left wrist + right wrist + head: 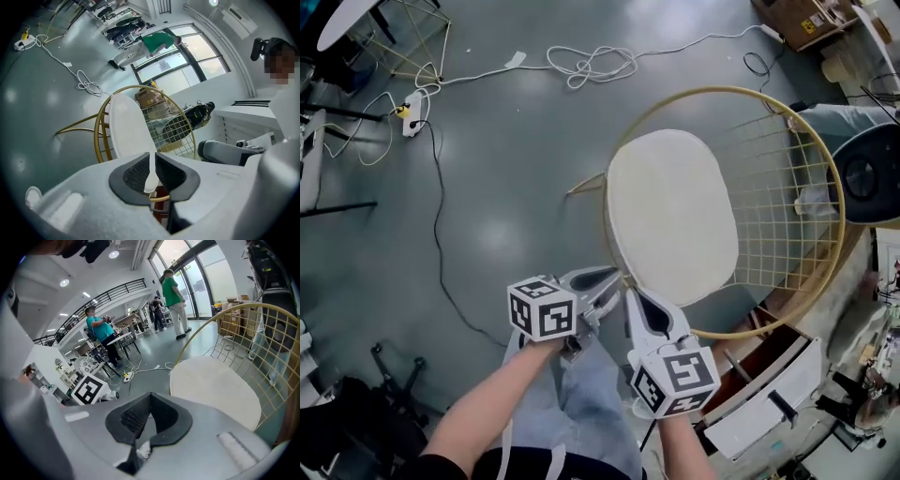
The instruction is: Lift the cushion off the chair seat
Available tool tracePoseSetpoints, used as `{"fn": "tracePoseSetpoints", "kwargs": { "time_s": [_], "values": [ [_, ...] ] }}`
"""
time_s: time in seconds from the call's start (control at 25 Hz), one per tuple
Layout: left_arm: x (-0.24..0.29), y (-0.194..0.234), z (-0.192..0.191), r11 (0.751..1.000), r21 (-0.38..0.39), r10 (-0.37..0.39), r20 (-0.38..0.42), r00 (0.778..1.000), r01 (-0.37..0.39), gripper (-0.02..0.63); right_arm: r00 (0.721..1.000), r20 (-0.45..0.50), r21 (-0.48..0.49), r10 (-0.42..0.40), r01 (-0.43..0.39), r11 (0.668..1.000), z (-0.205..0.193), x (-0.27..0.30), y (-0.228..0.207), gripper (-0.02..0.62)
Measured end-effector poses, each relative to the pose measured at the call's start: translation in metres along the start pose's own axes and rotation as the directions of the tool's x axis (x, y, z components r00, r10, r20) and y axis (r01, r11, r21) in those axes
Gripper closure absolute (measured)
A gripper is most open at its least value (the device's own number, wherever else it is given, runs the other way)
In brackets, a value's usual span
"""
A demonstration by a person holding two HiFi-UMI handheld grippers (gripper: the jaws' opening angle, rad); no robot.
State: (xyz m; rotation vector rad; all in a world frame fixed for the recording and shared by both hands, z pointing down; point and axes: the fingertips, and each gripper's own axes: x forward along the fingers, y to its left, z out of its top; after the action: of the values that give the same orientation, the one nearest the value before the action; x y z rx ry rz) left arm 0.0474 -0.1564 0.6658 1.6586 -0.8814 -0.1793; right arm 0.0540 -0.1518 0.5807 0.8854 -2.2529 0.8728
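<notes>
A cream oval cushion (670, 216) lies on the seat of a round gold wire chair (825, 169). Both grippers are at the cushion's near edge. My left gripper (615, 277) has the thin cushion rim pinched between its dark pads (136, 173); in the left gripper view the cushion (124, 126) stretches away above the jaws, over the gold frame (100, 129). My right gripper (634, 296) sits just beside it, with its jaws shut and nothing between them (150, 399). In the right gripper view the cushion (215, 385) lies to the right of the jaws, not between them.
White cables (586, 64) and a power strip (411, 117) lie on the grey floor beyond the chair. A cardboard box (806, 21) sits at the back right, a black round device (867, 173) behind the chair, and a white drawer unit (769, 398) at the right. People (173, 301) stand far off.
</notes>
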Motion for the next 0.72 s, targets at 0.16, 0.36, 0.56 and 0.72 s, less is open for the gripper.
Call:
{"fn": "tracePoseSetpoints", "kwargs": {
  "time_s": [0.16,0.36,0.56,0.72],
  "values": [
    [0.008,0.023,-0.007,0.999,-0.044,0.004,0.009,1.0,-0.004,0.531,0.999,-0.026,-0.021,0.019,-0.019,1.0,-0.011,0.005,-0.002,0.597],
    [0.022,0.048,-0.014,0.995,-0.098,0.003,0.027,1.0,-0.001,0.466,0.999,-0.047,-0.037,0.024,-0.026,0.999,-0.021,0.009,-0.014,0.597],
    [0.033,0.064,-0.018,0.991,-0.134,-0.003,0.043,0.999,0.009,0.399,0.997,-0.065,-0.049,0.03,-0.034,0.998,-0.029,0.013,-0.02,0.597],
    [0.043,0.07,-0.018,0.987,-0.157,-0.031,0.05,0.998,0.038,0.363,0.996,-0.078,-0.059,0.037,-0.041,0.997,-0.034,0.019,-0.021,0.597]
  ]
}}
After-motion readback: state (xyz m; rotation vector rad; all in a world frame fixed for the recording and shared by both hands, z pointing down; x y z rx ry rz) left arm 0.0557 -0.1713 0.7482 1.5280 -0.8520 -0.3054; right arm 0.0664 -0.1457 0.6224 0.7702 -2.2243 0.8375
